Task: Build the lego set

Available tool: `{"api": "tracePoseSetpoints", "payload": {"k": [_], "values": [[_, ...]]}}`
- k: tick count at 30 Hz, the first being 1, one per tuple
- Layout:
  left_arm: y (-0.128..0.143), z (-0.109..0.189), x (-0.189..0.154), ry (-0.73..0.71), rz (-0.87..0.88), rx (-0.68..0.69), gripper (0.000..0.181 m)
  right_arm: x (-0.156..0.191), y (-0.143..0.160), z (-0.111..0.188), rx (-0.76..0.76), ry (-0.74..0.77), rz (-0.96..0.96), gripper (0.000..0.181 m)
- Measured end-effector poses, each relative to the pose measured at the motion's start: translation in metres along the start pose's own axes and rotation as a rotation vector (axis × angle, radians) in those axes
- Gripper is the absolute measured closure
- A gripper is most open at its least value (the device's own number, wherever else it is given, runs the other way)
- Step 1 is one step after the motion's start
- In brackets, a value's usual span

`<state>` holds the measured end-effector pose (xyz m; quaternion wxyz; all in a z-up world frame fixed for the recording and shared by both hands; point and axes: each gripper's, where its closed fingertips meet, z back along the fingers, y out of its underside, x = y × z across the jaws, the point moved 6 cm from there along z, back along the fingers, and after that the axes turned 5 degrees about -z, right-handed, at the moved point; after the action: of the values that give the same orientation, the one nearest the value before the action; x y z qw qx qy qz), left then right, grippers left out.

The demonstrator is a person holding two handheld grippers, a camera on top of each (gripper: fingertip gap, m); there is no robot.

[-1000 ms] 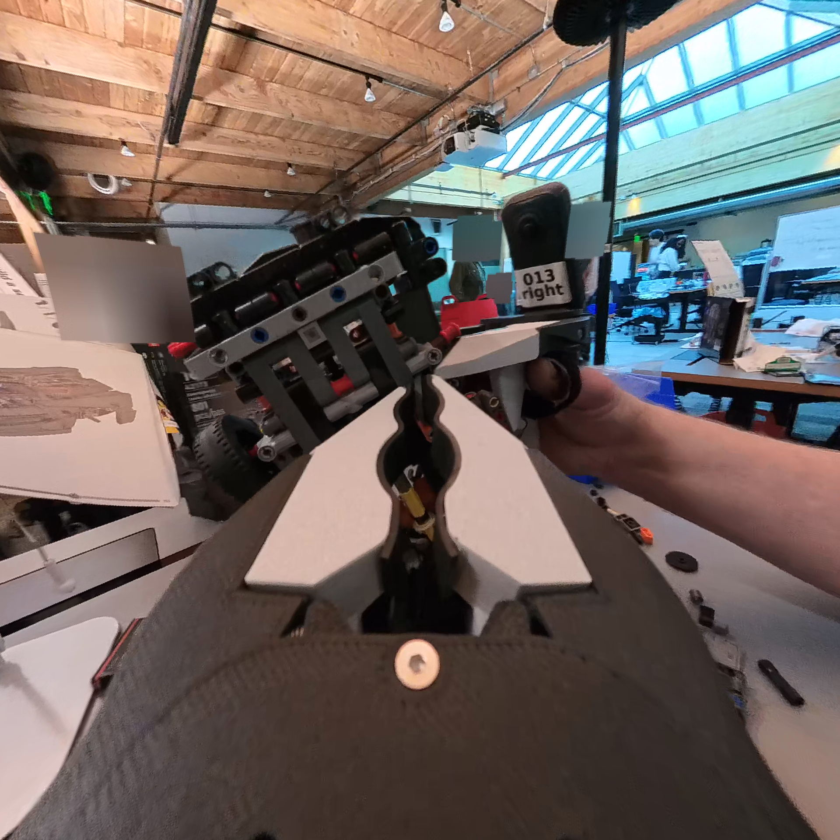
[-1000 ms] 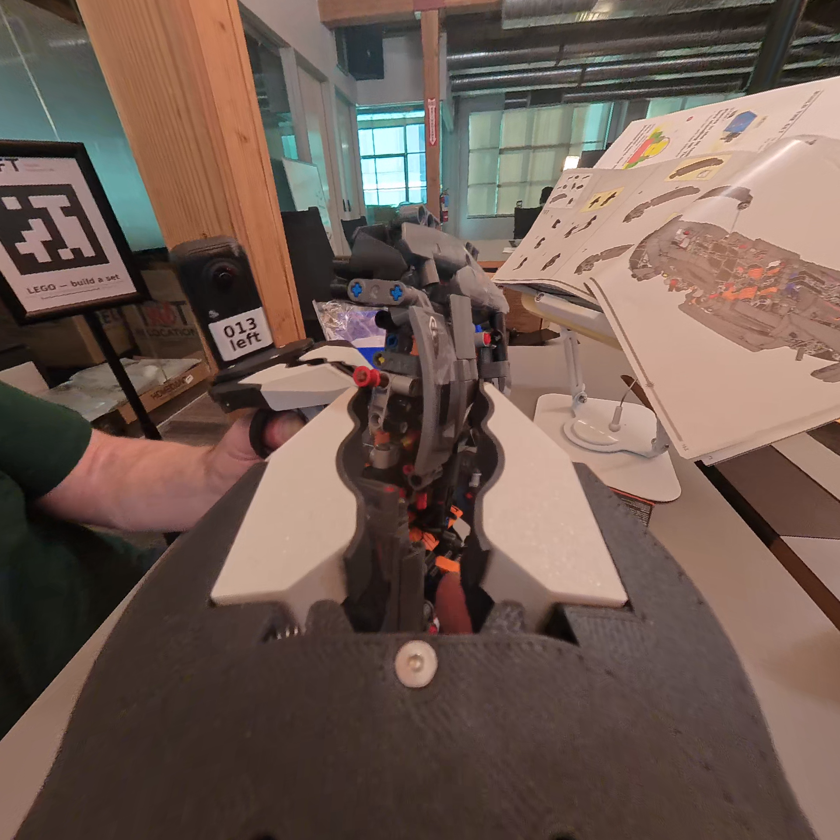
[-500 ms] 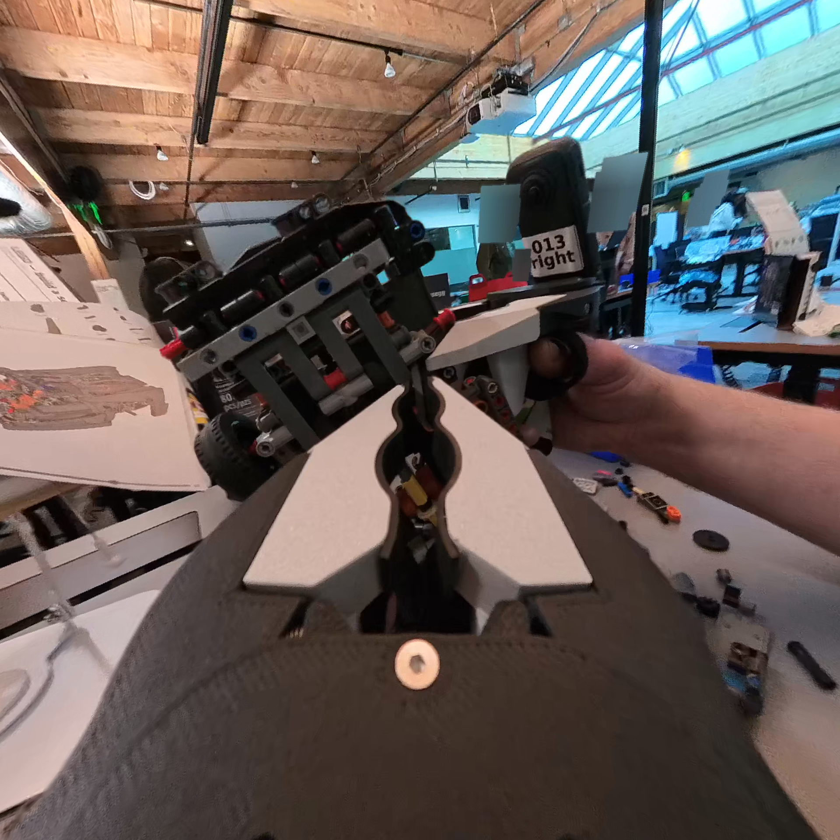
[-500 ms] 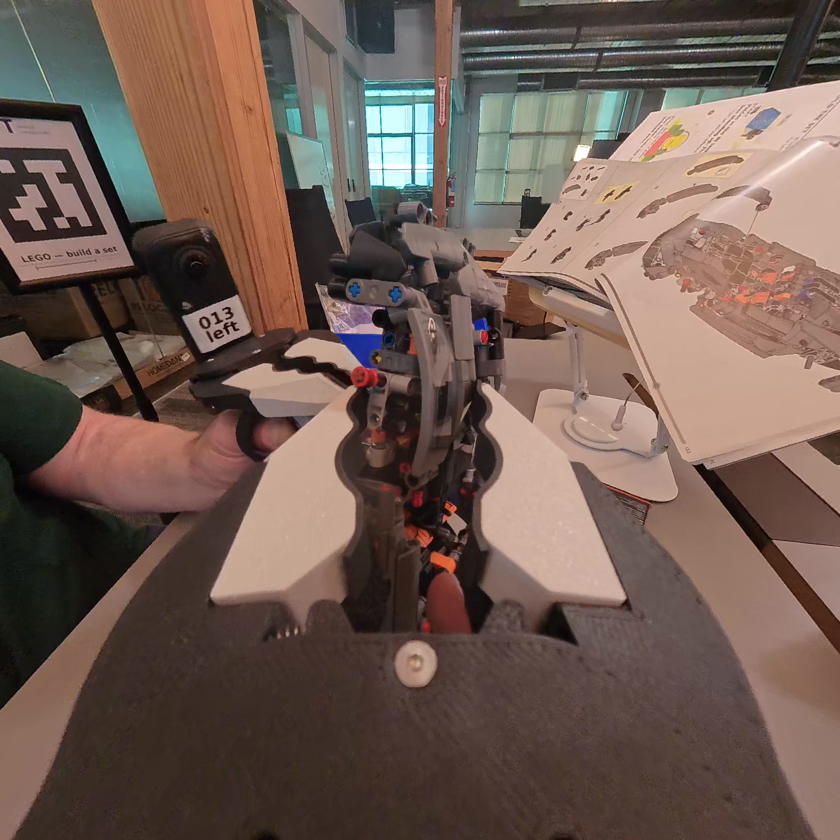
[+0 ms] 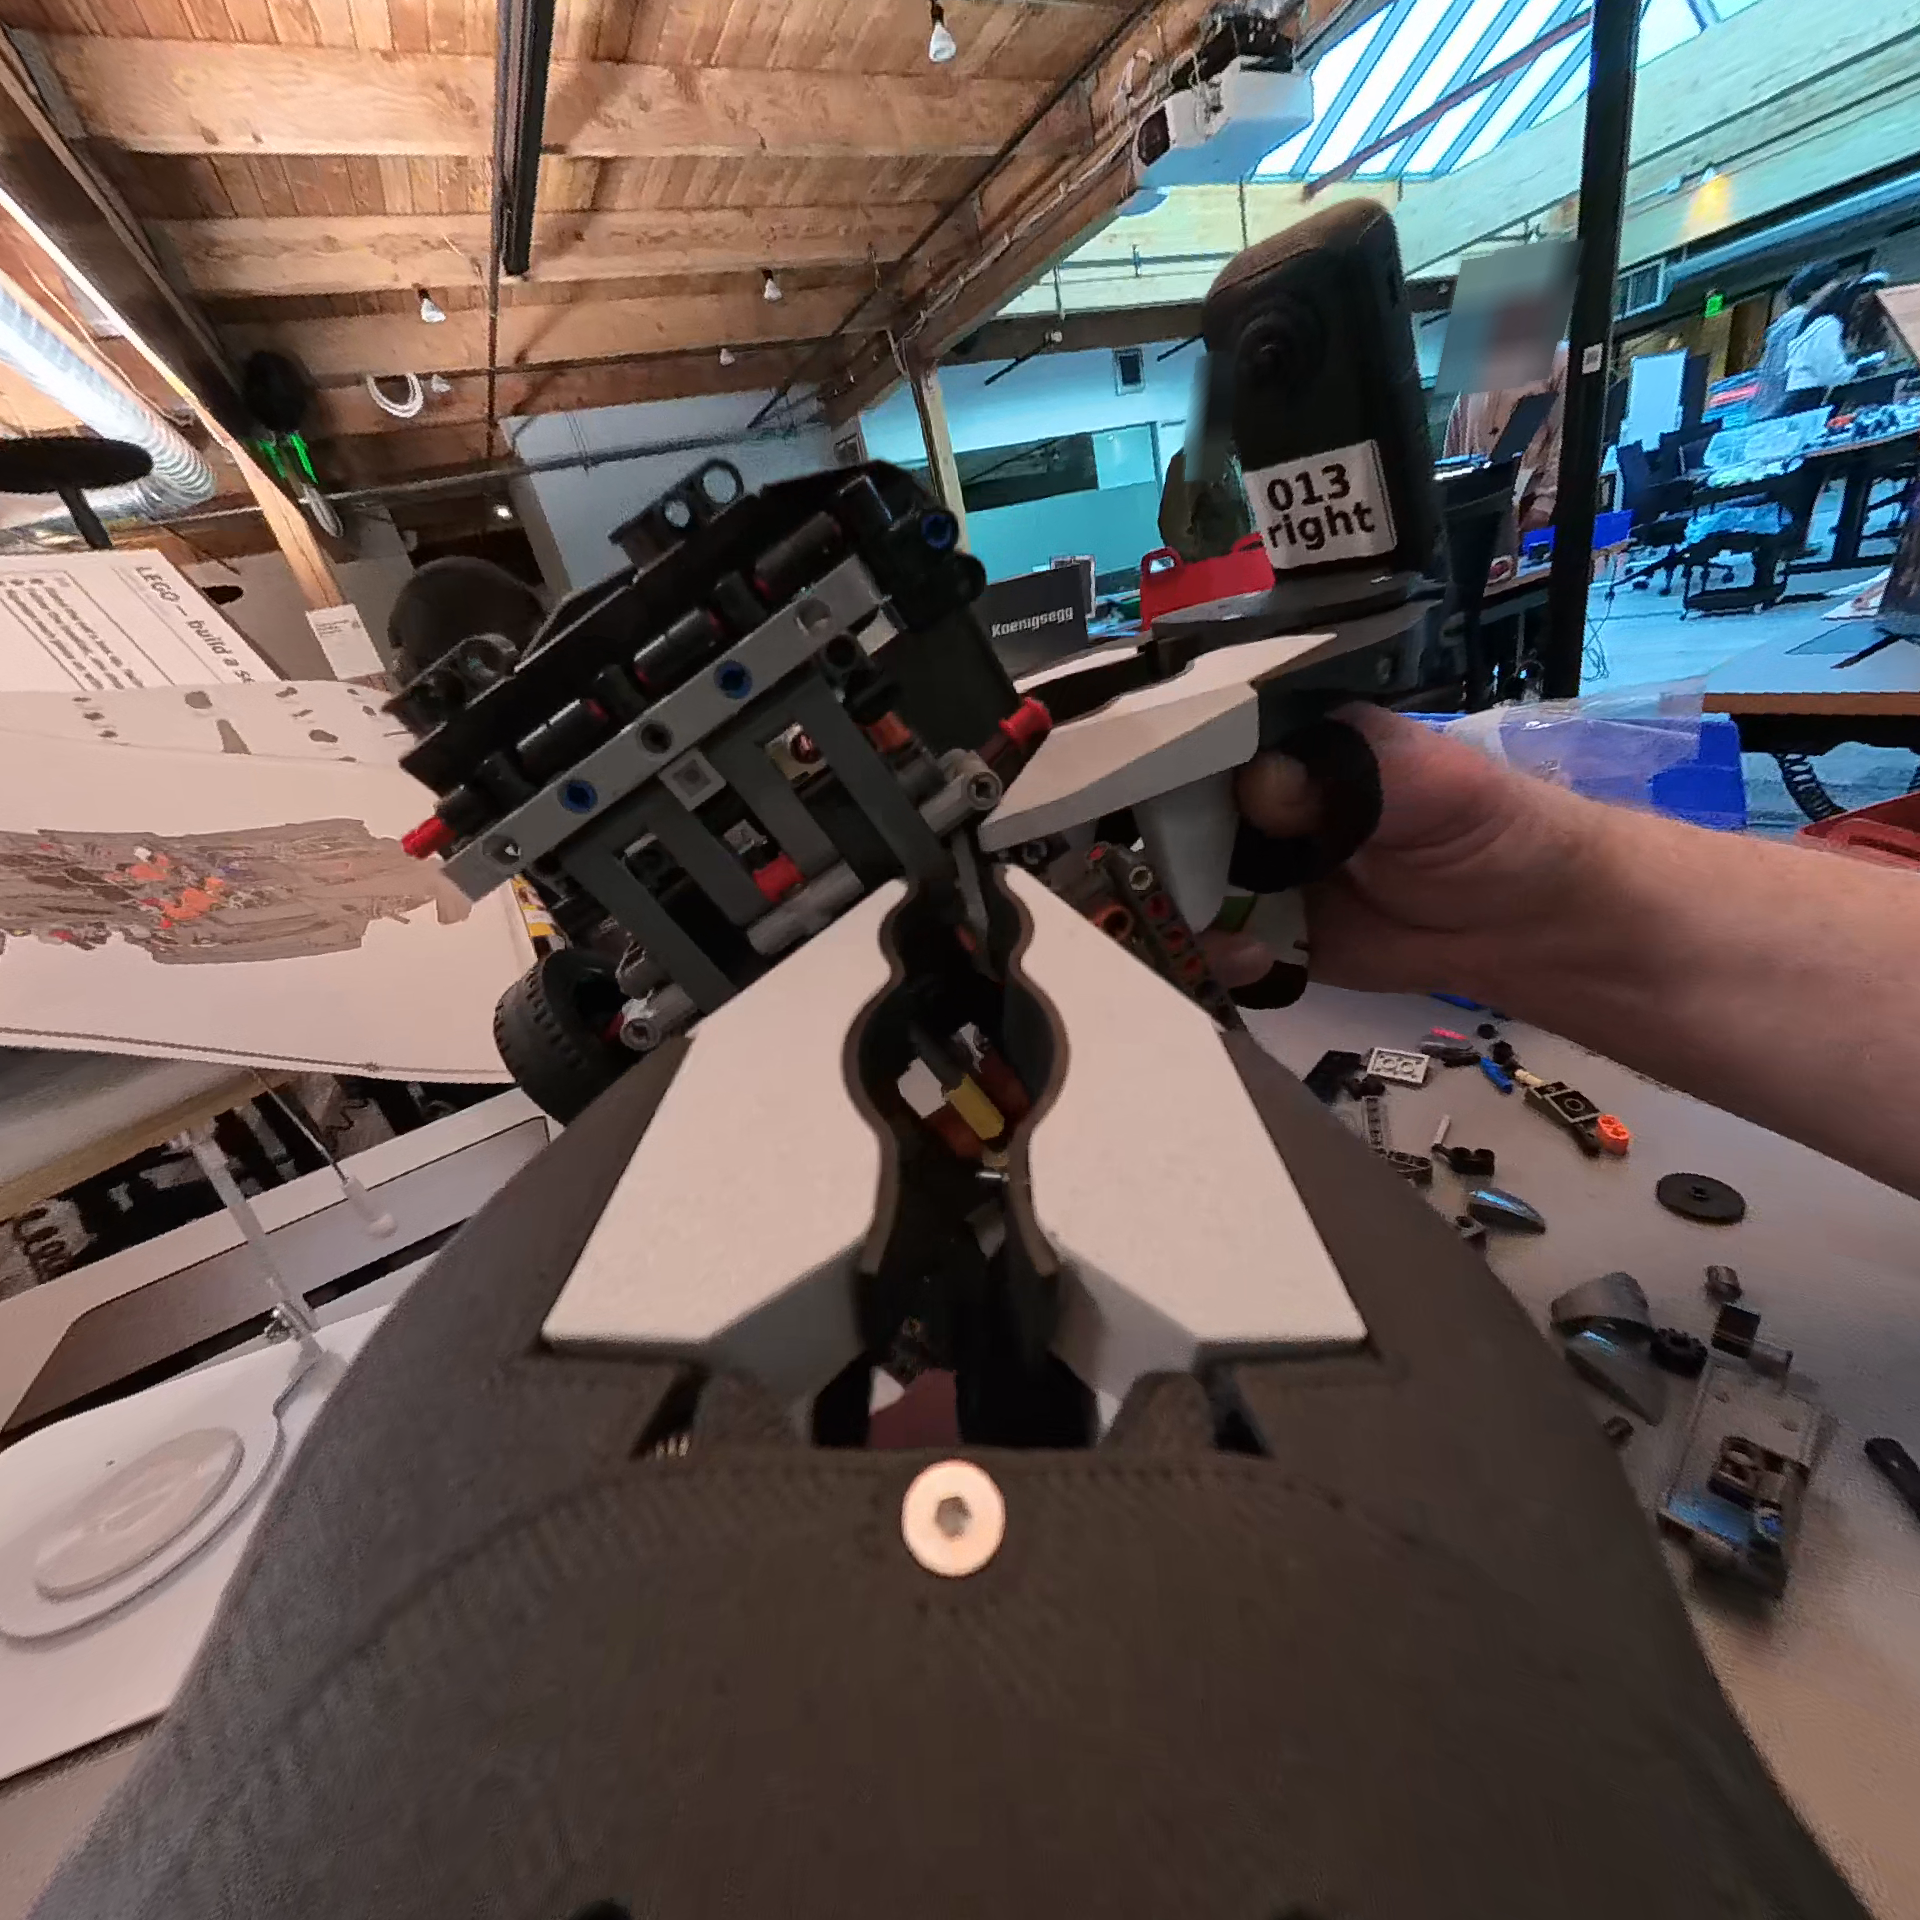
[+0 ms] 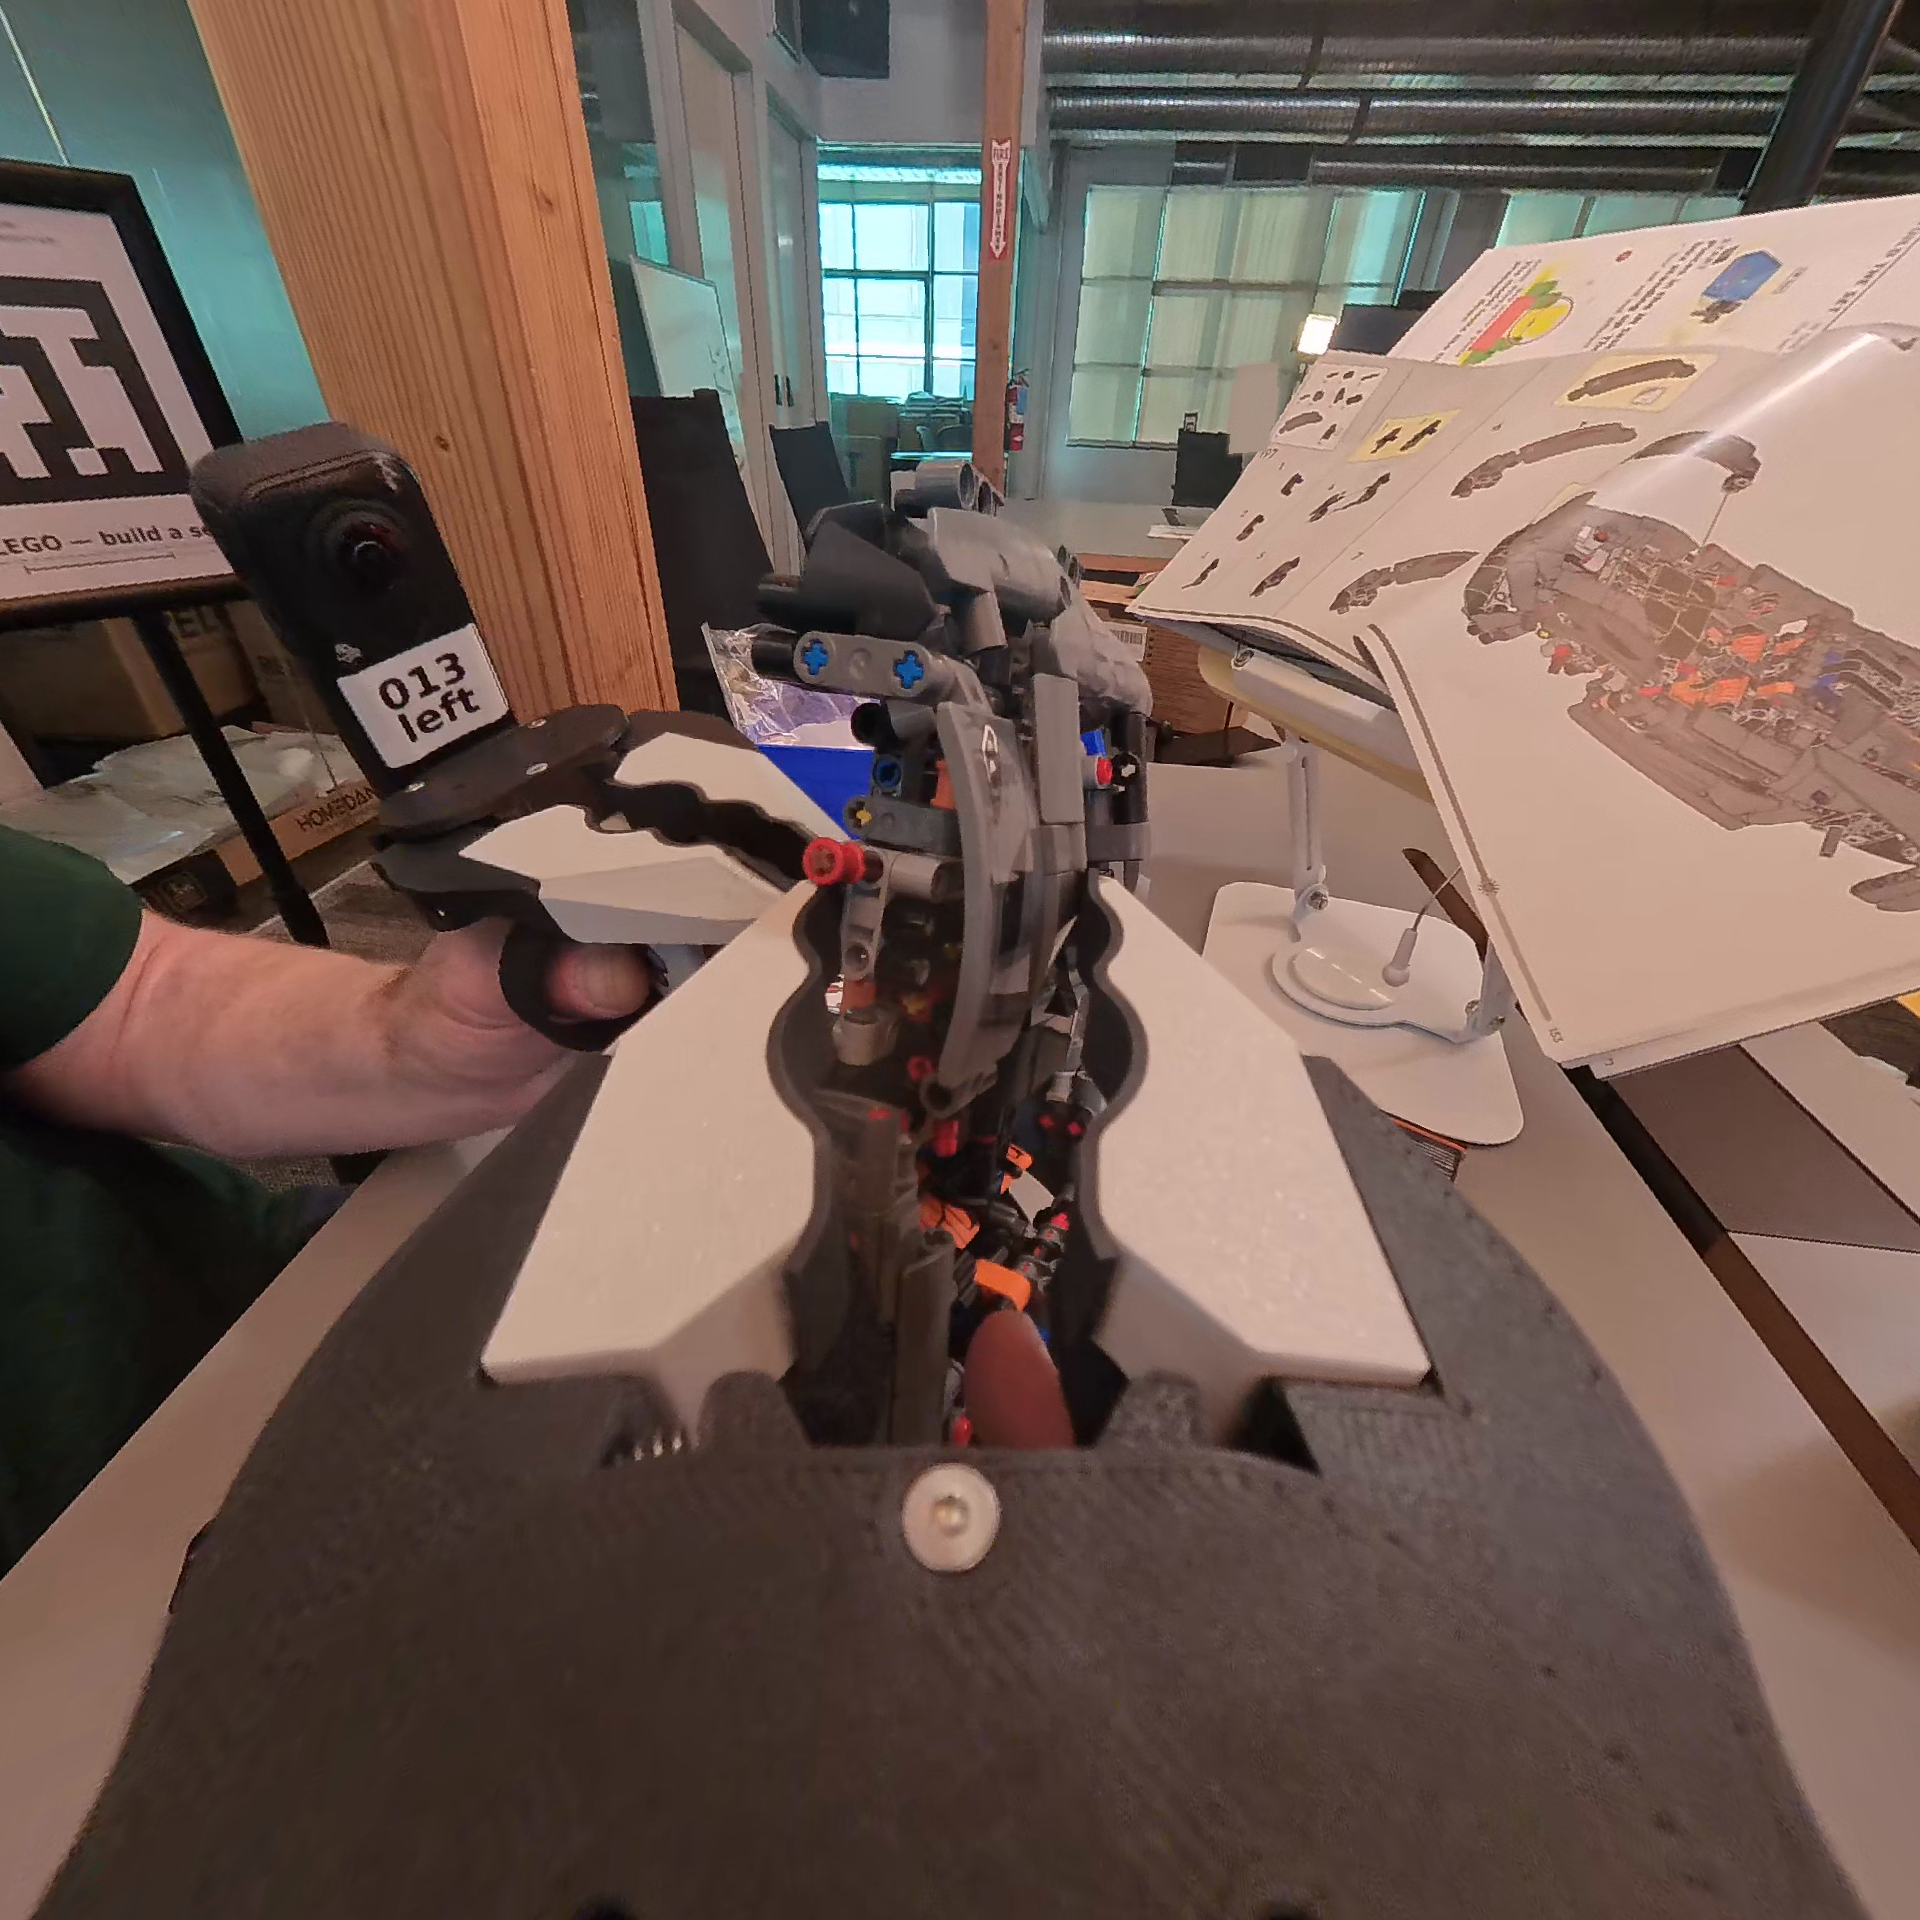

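Note:
A dark grey and black Lego Technic model with a wheel, blue pins and red axle ends is held in the air between both grippers. My left gripper is shut on the model's lower edge; small red and yellow parts show between its fingers. It also shows in the right wrist view, coming in from the left. My right gripper is shut on the model, which stands upright between its fingers. The right gripper shows in the left wrist view, gripping the model's right side.
An open instruction booklet rests on a white stand; it also shows in the left wrist view. Several loose Lego pieces lie on the white table at right. A wooden post and a marker sign stand behind. Only a small space, under 4 cm, lies between the two pairs of fingers.
Both grippers keep their hold. The model has tilted a little and the left view has swung down and right, showing more of the loose pieces on the table.

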<state>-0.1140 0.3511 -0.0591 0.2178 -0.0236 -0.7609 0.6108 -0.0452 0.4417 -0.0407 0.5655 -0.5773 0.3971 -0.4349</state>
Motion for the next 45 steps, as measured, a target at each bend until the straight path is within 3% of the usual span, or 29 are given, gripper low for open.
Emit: {"api": "tracePoseSetpoints", "payload": {"k": [7, 14, 21, 26, 32, 38, 45], "values": [[0.003, 0.008, 0.0, -0.019, -0.022, 0.068, 0.163, 0.001, 0.0, -0.001, 0.003, -0.003, 0.0, 0.137], [0.009, 0.003, -0.009, 0.028, 0.001, 0.136, 0.181, 0.001, 0.0, -0.002, 0.005, -0.008, -0.001, 0.137], [0.009, 0.01, -0.002, 0.023, -0.003, 0.143, 0.181, 0.002, 0.0, -0.001, 0.015, -0.017, -0.001, 0.136], [0.016, 0.019, 0.012, 0.066, 0.071, 0.159, 0.145, 0.008, -0.002, -0.005, 0.061, -0.008, 0.021, 0.137], [0.012, 0.026, 0.019, 0.062, 0.054, 0.093, 0.146, 0.014, -0.002, -0.02, 0.093, 0.012, 0.042, 0.136], [0.026, 0.047, 0.045, 0.049, 0.229, 0.058, 0.156, 0.013, -0.002, -0.056, 0.165, -0.022, 0.026, 0.135], [0.056, 0.07, 0.072, -0.081, 0.414, 0.084, 0.163, 0.0, 0.006, -0.105, 0.279, -0.156, -0.101, 0.136]]}}
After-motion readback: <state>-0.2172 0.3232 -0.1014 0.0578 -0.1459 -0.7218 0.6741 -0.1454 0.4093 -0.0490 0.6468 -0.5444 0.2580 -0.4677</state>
